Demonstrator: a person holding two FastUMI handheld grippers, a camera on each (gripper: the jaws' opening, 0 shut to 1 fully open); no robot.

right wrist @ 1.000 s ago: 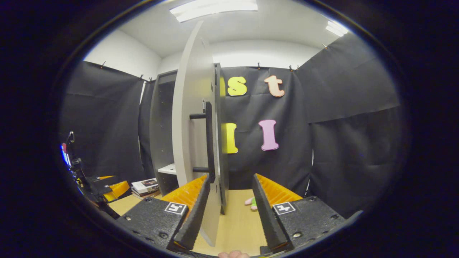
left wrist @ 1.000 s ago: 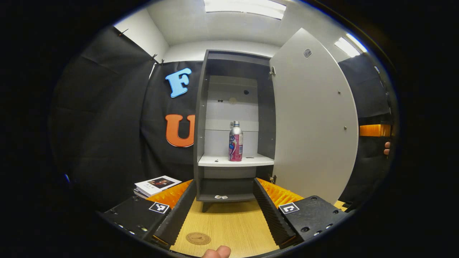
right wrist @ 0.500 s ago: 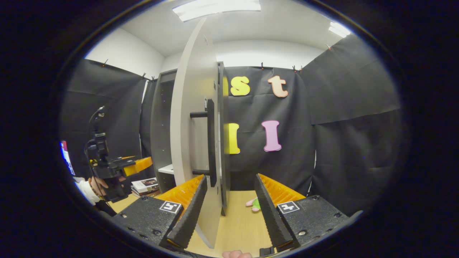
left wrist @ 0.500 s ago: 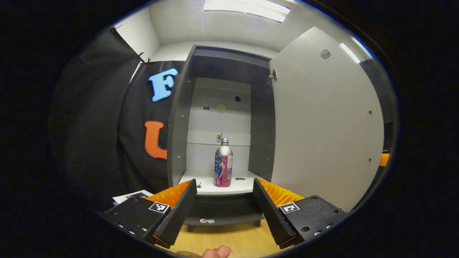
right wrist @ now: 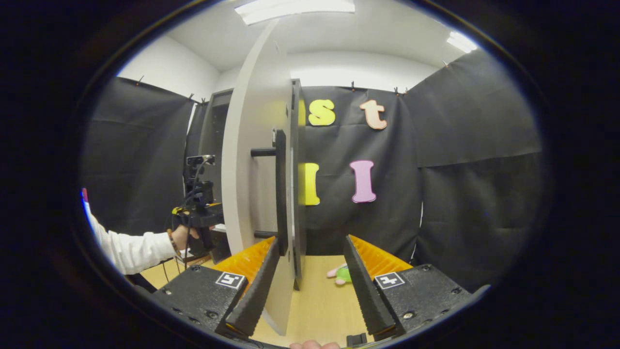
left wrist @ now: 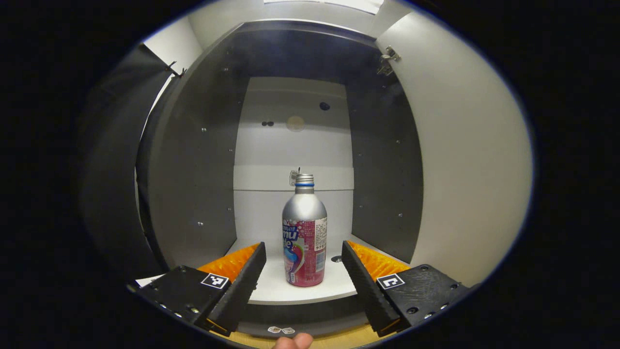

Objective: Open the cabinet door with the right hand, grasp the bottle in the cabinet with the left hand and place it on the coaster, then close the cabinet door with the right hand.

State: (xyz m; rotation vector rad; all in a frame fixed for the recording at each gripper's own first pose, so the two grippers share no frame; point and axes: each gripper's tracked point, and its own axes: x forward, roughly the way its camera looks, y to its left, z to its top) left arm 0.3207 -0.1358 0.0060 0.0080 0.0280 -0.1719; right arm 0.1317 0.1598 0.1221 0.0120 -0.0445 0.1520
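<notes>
A silver bottle (left wrist: pixel 304 237) with a pink label stands upright on the white shelf (left wrist: pixel 271 293) inside the grey cabinet (left wrist: pixel 193 169). My left gripper (left wrist: pixel 302 246) is open at the shelf's front edge; its fingers flank the bottle with a gap on each side. The cabinet door (left wrist: pixel 465 169) is swung wide to the right. In the right gripper view the door (right wrist: pixel 252 160) is seen edge-on with its black bar handle (right wrist: pixel 281 189). My right gripper (right wrist: pixel 311 241) is open, and the door's edge and handle sit just inside its left finger (right wrist: pixel 256 286).
A white-sleeved arm (right wrist: pixel 131 247) reaches toward the cabinet at the left of the right gripper view. A small pink and green toy (right wrist: pixel 341 274) lies on the wooden table (right wrist: pixel 319 300) past the door. Two small stickers (left wrist: pixel 281 330) mark the cabinet's lower front.
My left gripper has risen and gone forward to the shelf, so the bottle looms larger between its fingers; the coaster and books have dropped out of view. The right gripper has barely moved.
</notes>
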